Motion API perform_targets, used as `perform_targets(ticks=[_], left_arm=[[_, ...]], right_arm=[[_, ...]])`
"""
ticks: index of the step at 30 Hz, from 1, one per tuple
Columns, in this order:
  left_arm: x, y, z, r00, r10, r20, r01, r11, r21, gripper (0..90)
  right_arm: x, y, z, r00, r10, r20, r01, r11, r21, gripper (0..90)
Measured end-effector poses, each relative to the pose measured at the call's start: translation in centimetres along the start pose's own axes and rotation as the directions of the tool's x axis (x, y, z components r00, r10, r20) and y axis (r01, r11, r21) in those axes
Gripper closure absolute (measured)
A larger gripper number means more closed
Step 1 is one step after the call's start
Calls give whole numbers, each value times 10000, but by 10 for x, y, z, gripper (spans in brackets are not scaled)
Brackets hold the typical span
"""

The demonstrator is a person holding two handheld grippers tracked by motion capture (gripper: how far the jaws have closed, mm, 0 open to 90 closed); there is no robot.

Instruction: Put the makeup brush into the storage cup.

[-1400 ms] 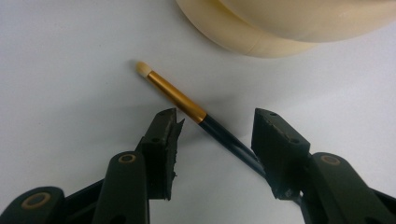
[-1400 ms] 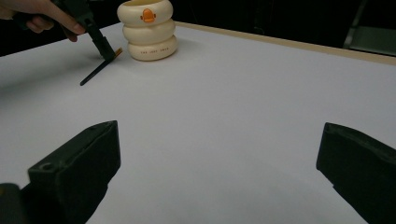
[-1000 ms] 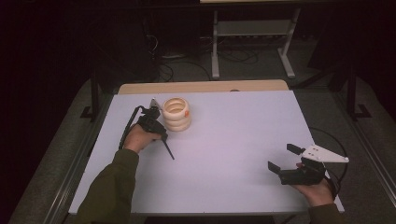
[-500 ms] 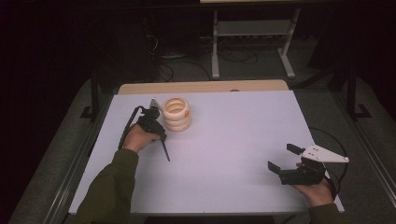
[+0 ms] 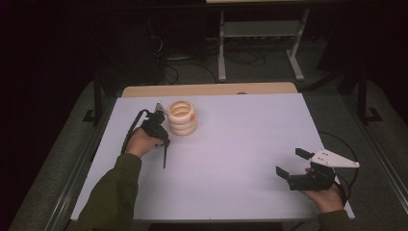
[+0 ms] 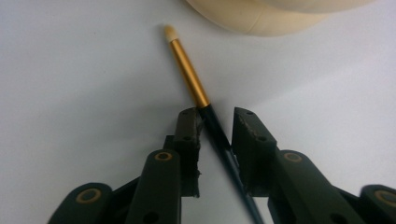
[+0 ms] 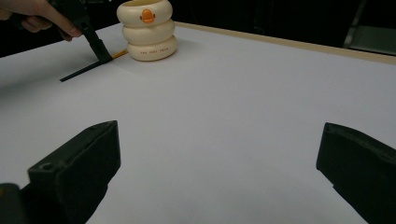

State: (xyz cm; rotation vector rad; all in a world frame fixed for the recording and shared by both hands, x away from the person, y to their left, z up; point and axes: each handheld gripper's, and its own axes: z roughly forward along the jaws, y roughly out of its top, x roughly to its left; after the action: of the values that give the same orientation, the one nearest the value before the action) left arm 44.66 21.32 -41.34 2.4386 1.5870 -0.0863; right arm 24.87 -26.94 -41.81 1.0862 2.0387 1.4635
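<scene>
Brush [image 6: 189, 74]: slim, black handle, gold ferrule, pale cream tip. Lies flat on white table [image 5: 240, 144], tip just beside ridged cream cup [image 5: 182, 117], not touching. Handle runs back toward near-left edge.

Cup: three stacked rings, orange mark near rim, upright, far-left part of table.

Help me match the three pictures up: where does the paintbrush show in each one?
High view: paintbrush left of centre, black handle trailing toward the person.
Left gripper view: centre, gold ferrule rising between the jaws.
Right gripper view: upper left, flat on the table.
Shared landmark: the cream ringed holder beside its tip.
</scene>
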Motion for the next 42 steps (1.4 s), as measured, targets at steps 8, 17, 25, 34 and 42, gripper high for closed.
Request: perform_targets(ticks=[8, 17, 25, 34, 42], left_arm=[[1, -1, -2, 10000, 67, -40, -67, 10000, 38, 750], [2, -2, -1, 9996, 222, -160, -219, 9997, 147, 773], [3, -2, 0, 9992, 356, -191, -353, 9992, 193, 786], [3, -2, 0, 9985, 462, -289, -455, 9987, 230, 823], [1, -2, 1, 9972, 643, -381, -634, 9977, 256, 823]], right_arm=[[0, 0, 0, 10000, 1, 3, -1, 10000, 1, 0], [0, 0, 0, 10000, 7, 1, -7, 10000, 10, 0], [0, 0, 0, 10000, -13, 3, 13, 10000, 8, 0], [0, 0, 0, 10000, 5, -5, -5, 10000, 8, 0], [1, 0, 0, 10000, 7, -12, -7, 10000, 38, 0]])
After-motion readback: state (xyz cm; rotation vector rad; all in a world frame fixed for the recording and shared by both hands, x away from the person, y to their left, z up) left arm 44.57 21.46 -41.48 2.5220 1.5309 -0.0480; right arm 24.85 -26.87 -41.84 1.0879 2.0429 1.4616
